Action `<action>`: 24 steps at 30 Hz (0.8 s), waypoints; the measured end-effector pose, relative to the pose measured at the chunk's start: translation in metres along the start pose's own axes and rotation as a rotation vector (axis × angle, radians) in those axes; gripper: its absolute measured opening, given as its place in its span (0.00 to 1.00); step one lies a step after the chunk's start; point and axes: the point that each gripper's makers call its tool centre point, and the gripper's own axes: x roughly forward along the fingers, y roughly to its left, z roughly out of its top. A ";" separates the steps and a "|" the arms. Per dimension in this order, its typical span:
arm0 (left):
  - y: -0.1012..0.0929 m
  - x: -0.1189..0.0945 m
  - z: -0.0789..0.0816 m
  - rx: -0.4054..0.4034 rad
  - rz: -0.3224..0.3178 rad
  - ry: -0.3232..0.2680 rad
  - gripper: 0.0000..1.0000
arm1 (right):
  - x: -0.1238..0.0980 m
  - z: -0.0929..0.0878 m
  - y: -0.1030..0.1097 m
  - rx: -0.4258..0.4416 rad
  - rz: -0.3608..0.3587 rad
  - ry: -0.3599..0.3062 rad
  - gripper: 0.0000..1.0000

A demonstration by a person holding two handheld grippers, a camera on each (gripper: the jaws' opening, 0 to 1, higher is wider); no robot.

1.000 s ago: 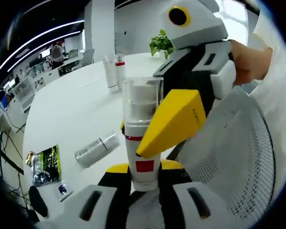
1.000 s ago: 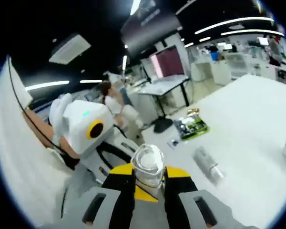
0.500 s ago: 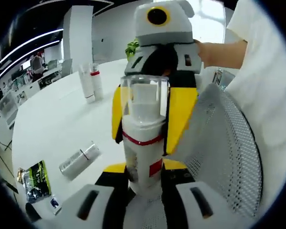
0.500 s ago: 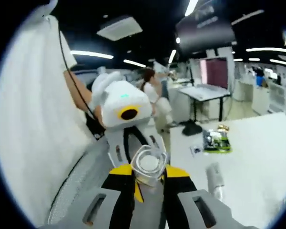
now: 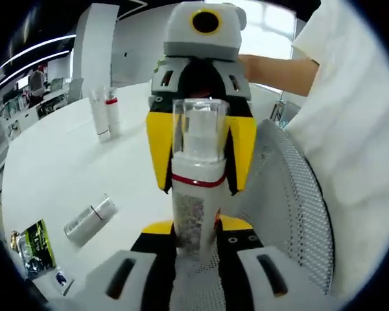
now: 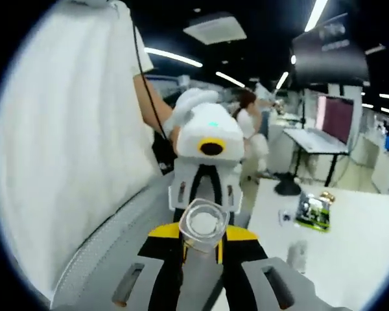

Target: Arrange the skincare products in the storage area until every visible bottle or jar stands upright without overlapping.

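**One pump bottle clamped between both hand-held grippers, off the table edge**

In the left gripper view we see our left hand-held gripper (image 5: 194, 234) clamped on the lower body of a pump bottle (image 5: 196, 194); the bottle is white with a red band and a clear cap, and it rises upright along the view's centre; the right hand-held gripper (image 5: 200, 152) faces us from above, its yellow jaws closed on either side of the bottle's upper part and cap, so both tools grip the same bottle; a bare forearm (image 5: 279, 71) reaches in behind that gripper, and a white garment (image 5: 356, 142) takes up the right side; a grey mesh chair back (image 5: 292, 201) lies under and to the right of the bottle; on the white table (image 5: 65, 168) to the left a silver bottle (image 5: 89, 219) lies on its side; two white bottles (image 5: 105, 116) stand upright close together farther back, one with a red collar; a green packet (image 5: 32, 246) lies near the table's near edge.

In the right gripper view we look down on the clear cap (image 6: 203, 224) held between our right hand-held gripper's (image 6: 201, 243) yellow jaws; the left hand-held gripper (image 6: 204, 168) stands just beyond it, facing us; the table (image 6: 350, 259) spreads at lower right with the green packet (image 6: 313, 210) on it; the silver bottle (image 6: 297, 254) shows blurred, nearer us.
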 end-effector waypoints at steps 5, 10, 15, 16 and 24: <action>0.019 -0.003 -0.001 -0.044 0.096 0.001 0.20 | -0.004 -0.005 -0.023 0.126 -0.137 -0.008 0.18; 0.048 -0.012 0.007 -0.132 0.243 -0.059 0.19 | -0.011 0.006 -0.049 0.350 -0.293 -0.140 0.19; 0.066 -0.017 0.005 -0.152 0.343 -0.060 0.20 | -0.009 0.012 -0.074 0.674 -0.423 -0.308 0.24; 0.068 -0.018 0.004 -0.173 0.356 -0.062 0.20 | -0.007 0.010 -0.075 0.674 -0.438 -0.300 0.24; 0.074 -0.021 0.004 -0.182 0.397 -0.065 0.20 | 0.018 -0.001 -0.073 0.677 -0.483 -0.219 0.29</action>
